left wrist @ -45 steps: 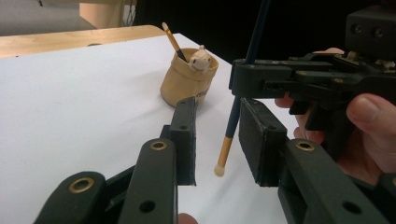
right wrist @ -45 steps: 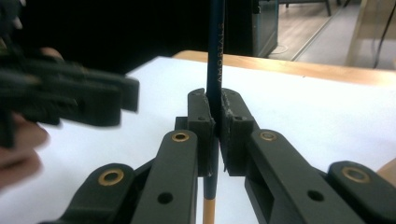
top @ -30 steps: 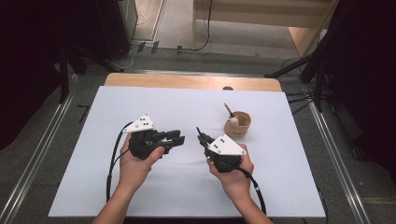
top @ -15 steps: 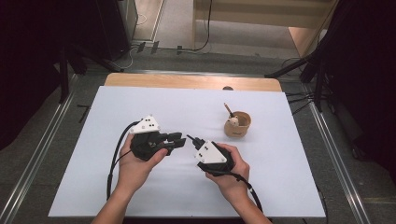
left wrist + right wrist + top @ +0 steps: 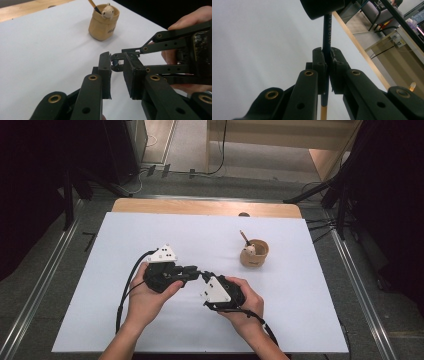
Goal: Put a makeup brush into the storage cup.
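My right gripper [image 5: 204, 276] is shut on a dark pencil [image 5: 327, 37] that runs up between its jaws [image 5: 327, 53], with the light wood end at the bottom. My left gripper [image 5: 196, 270] points right and meets it tip to tip at the table's middle. In the left gripper view the right gripper [image 5: 117, 62] holds the pencil's blue end [image 5: 115, 63] just past my left gripper [image 5: 117, 57]. The left jaws have just been closing, with a narrow gap still between them and neither pad on the pencil. Whether the pencil's end reaches between them I cannot tell.
A tan holder [image 5: 254, 254] with a small bear figure and a pencil [image 5: 243, 237] stands to the right of the grippers, also far off in the left gripper view [image 5: 103, 23]. White sheet [image 5: 150, 230] covers the table; a wooden edge [image 5: 200, 207] runs along the far side.
The right hand has moved left with the pencil until its tips meet the left gripper. The left hand stayed in place.
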The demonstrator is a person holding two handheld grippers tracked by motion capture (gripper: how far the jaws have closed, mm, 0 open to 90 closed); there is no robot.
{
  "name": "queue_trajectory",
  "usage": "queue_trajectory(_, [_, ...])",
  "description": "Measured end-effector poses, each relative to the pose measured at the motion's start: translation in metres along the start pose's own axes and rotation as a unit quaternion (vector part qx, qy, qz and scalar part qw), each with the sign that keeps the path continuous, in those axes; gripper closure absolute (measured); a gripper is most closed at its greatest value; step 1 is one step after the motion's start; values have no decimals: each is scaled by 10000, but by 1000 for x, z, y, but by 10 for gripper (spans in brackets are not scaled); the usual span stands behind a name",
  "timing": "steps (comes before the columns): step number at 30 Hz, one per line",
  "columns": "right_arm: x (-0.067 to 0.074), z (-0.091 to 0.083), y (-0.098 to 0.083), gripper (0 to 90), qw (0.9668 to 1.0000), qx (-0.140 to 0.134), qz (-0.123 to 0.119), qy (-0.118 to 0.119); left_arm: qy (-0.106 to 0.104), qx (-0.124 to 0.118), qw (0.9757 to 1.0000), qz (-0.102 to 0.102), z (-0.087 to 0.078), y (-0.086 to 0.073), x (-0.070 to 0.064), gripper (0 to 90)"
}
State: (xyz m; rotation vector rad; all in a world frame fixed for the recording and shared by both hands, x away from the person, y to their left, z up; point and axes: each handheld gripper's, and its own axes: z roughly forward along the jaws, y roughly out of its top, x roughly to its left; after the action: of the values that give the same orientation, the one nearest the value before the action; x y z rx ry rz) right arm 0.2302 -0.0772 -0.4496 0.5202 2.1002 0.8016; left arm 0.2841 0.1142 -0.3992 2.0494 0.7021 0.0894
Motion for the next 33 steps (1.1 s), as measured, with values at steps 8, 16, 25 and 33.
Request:
queue_trajectory(8, [3,1,1,855,9996,19,-250,-86,-10,209,9997,-105,6,-1,0,799])
queue_trajectory(16, [5,0,1,855,9994,19,-324,-105,-38,260,9995,-156,8,-1,1,828])
queue_trajectory(25, [5,2,0,854,9993,10,-343,-120,-145,280,9993,-203,8,-2,1,863])
queue_trajectory(33, [2,2,-1,804,10000,-55,-18,26,-109,253,9995,-157,8,-2,2,866])
